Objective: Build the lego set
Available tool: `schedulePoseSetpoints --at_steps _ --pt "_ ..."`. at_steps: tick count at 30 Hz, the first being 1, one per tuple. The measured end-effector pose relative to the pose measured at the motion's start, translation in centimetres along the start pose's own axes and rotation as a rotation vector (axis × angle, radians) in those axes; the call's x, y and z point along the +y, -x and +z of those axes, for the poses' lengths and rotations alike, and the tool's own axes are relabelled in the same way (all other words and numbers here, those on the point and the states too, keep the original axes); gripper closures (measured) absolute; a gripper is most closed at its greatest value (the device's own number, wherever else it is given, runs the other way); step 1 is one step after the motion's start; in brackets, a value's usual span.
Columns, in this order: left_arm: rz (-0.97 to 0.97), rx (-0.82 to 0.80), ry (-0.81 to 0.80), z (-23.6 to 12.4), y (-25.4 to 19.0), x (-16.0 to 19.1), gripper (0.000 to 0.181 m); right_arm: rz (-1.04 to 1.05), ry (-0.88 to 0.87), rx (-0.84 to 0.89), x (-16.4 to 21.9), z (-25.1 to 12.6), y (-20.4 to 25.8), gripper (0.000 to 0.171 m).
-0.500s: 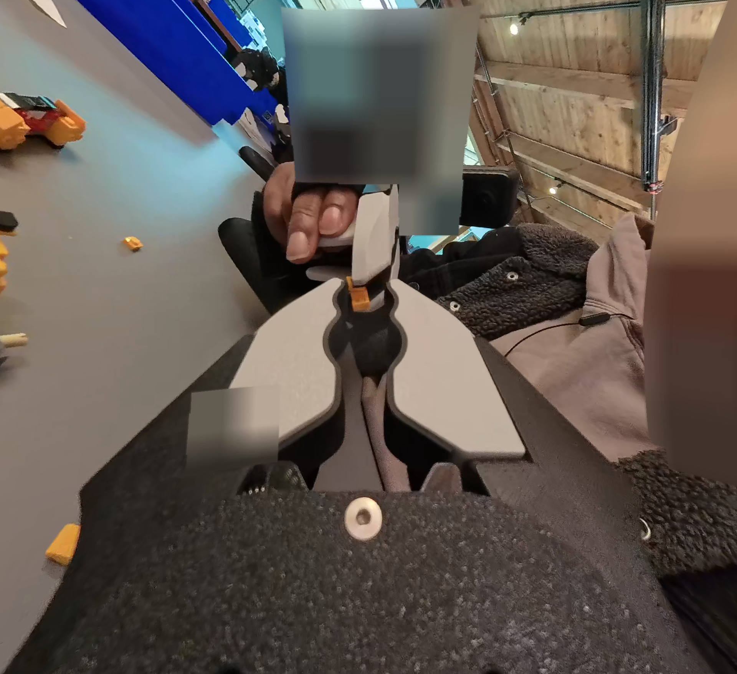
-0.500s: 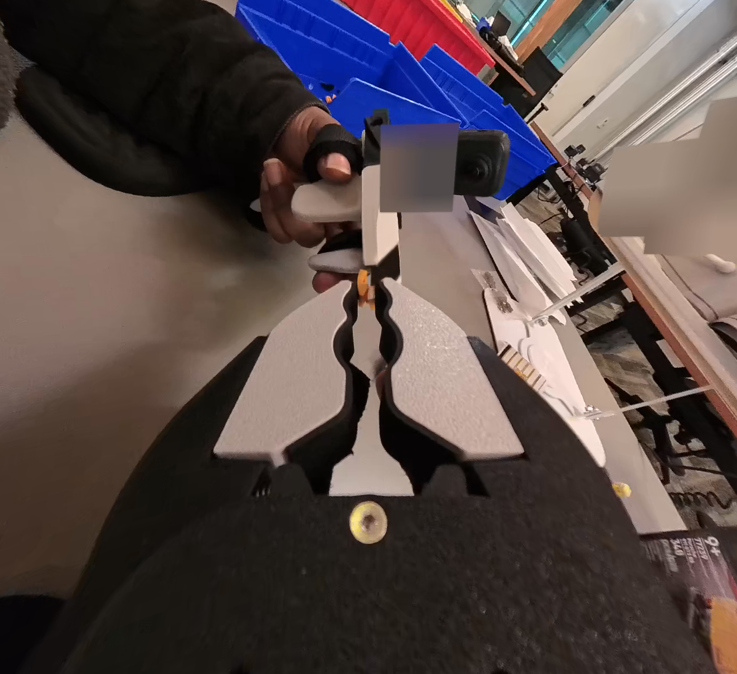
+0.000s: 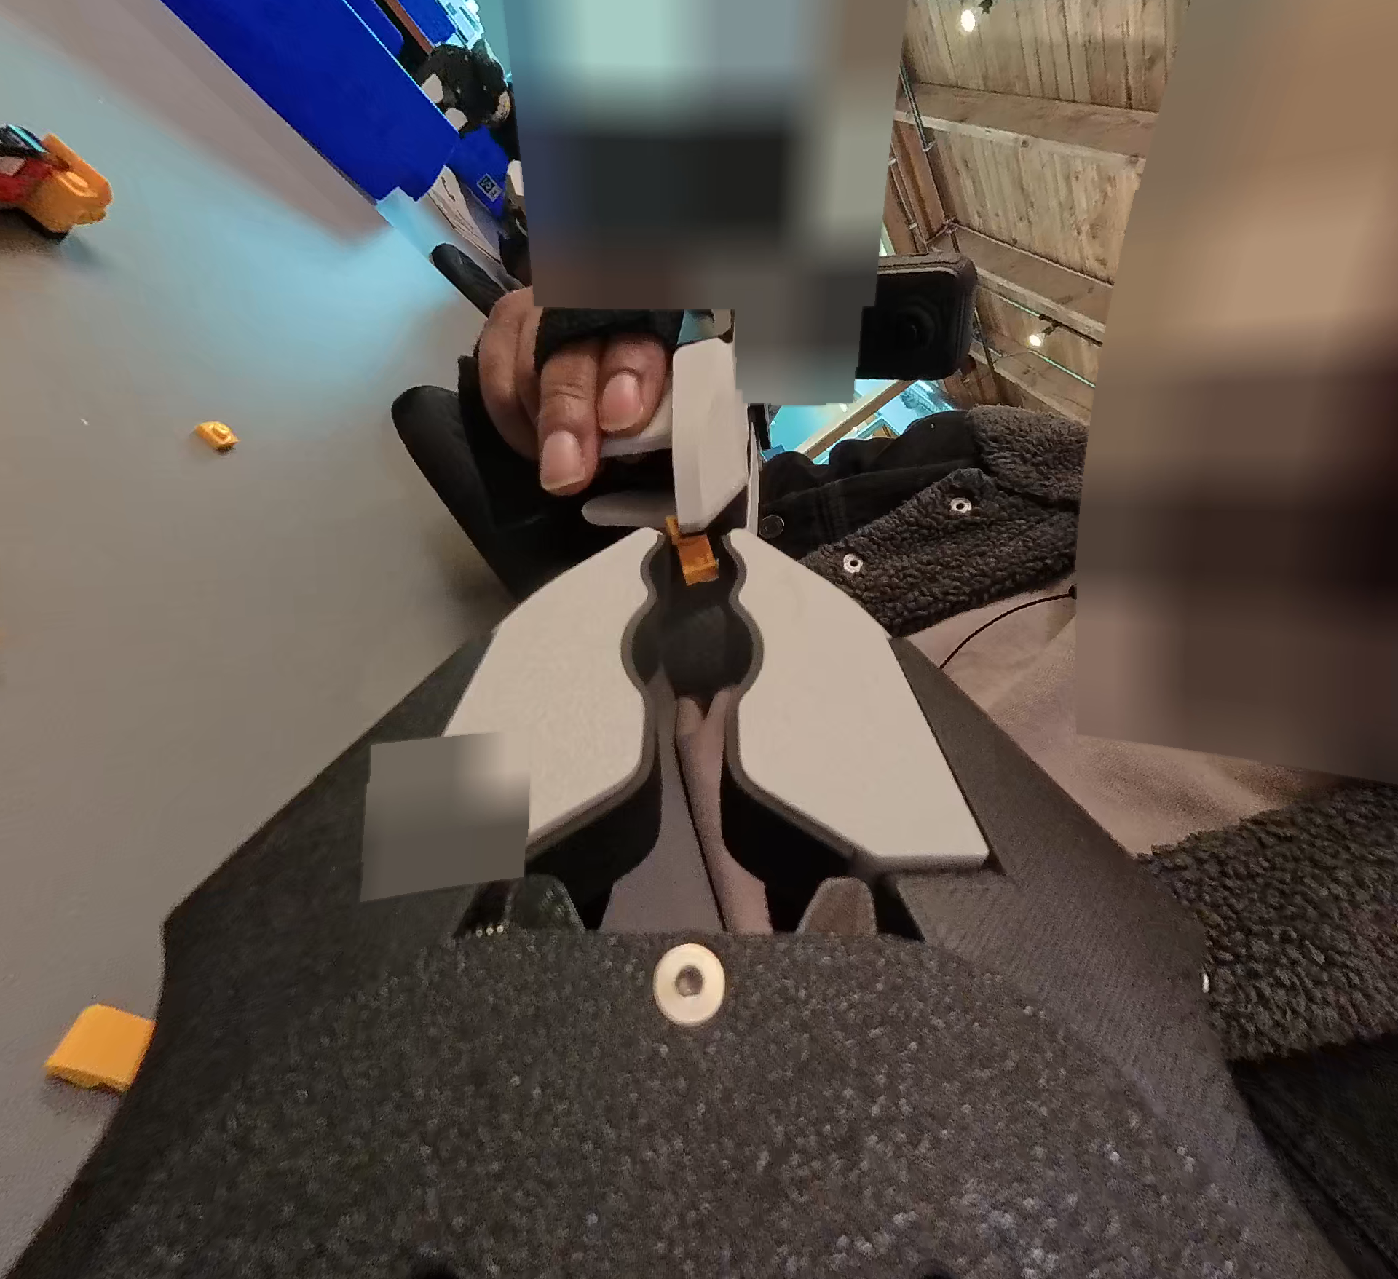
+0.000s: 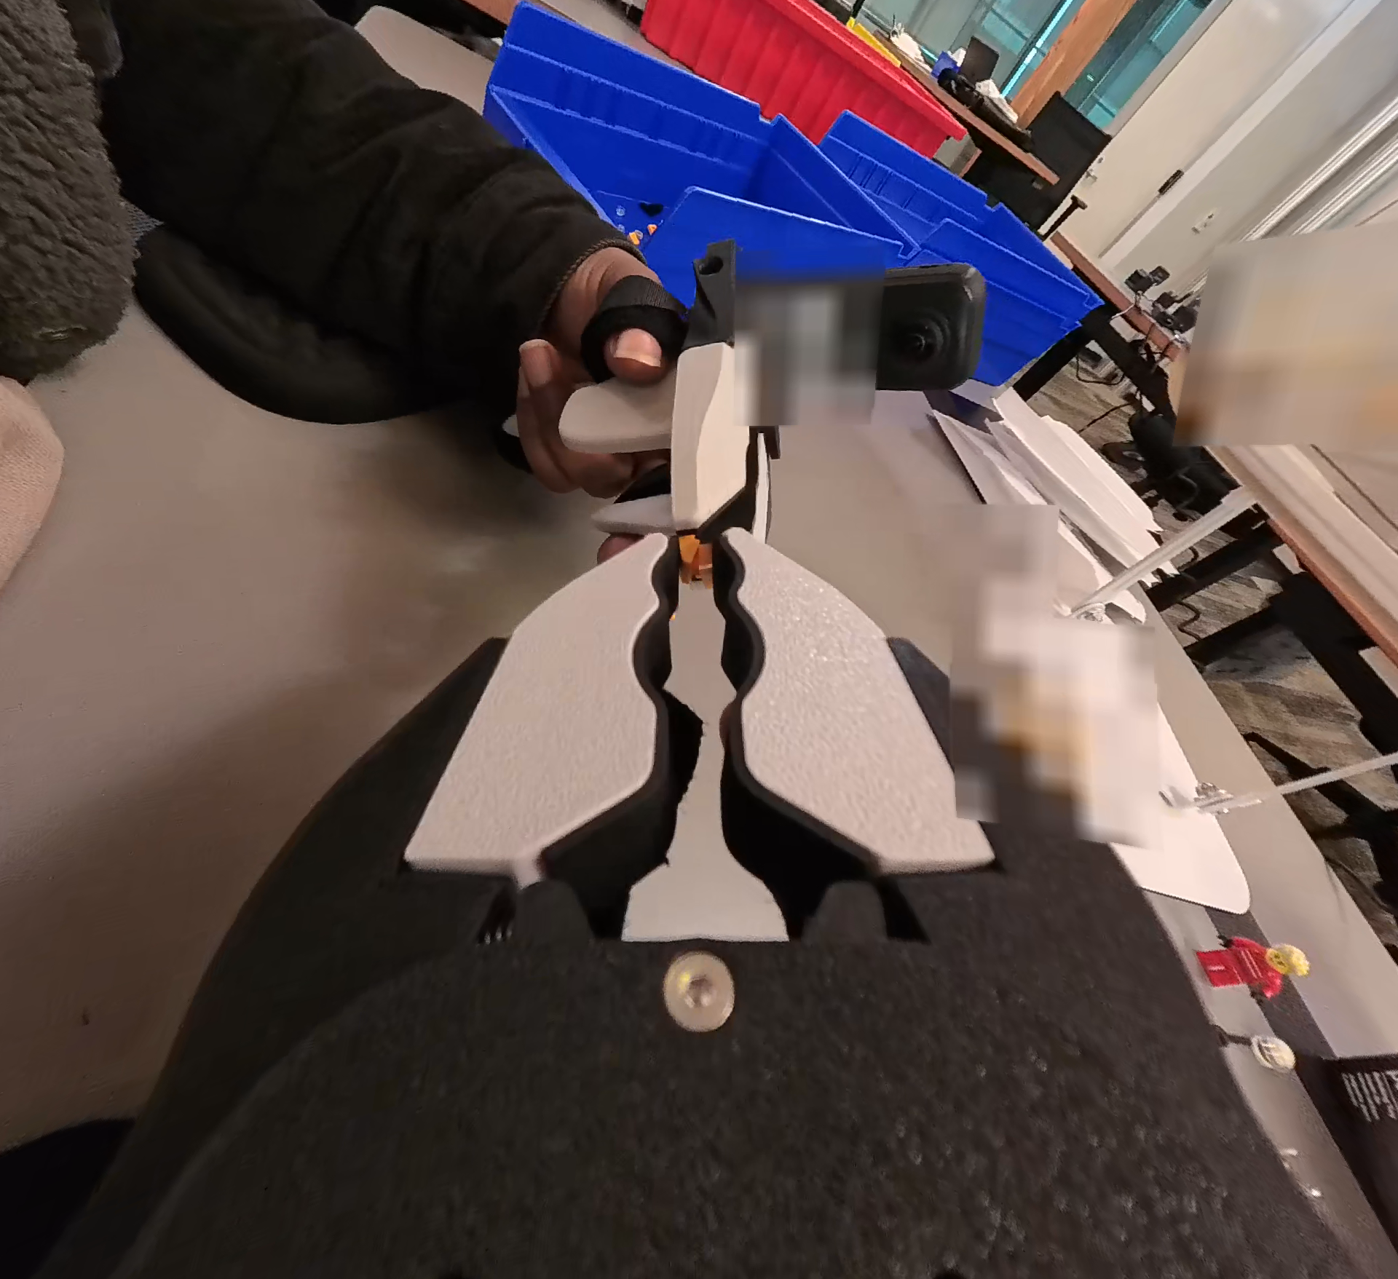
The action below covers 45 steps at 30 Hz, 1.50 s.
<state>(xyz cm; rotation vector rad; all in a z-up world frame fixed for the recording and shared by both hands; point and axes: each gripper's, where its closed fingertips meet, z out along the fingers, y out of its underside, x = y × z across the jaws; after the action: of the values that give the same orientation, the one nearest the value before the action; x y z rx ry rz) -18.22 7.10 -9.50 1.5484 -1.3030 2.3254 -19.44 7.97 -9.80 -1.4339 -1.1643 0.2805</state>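
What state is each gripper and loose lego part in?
left gripper: shut on small orange piece.
right gripper: shut on the same orange piece, tip to tip with the left.
orange brick: loose on table.
tiny orange part: loose on table.
minifigure: lying flat.

Grey-fingered black gripper (image 3: pixel 692 547); black fleece sleeve (image 4: pixel 325 184).
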Motion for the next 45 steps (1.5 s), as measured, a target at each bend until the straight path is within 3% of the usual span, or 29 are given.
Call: schedulePoseSetpoints --at_steps 13,26,35,45 --pt "0.068 -0.072 -0.103 0.0 0.6 -1.2 0.17 -0.116 0.073 0.146 0.4 0.0 -1.5 0.162" --pt "0.07 -0.028 -0.159 0.5 0.0 -1.5 0.171 -0.262 0.053 0.174 -0.3 -0.4 -1.5 0.162" --pt "0.113 -0.069 -0.143 0.9 -0.2 -1.4 0.173 -0.241 0.046 0.183 -0.6 -0.4 -1.6 0.162" --pt "0.145 0.049 -0.187 0.9 -2.2 -1.9 0.172 -0.143 -0.051 0.182 -2.4 -0.8 -1.8 0.159"
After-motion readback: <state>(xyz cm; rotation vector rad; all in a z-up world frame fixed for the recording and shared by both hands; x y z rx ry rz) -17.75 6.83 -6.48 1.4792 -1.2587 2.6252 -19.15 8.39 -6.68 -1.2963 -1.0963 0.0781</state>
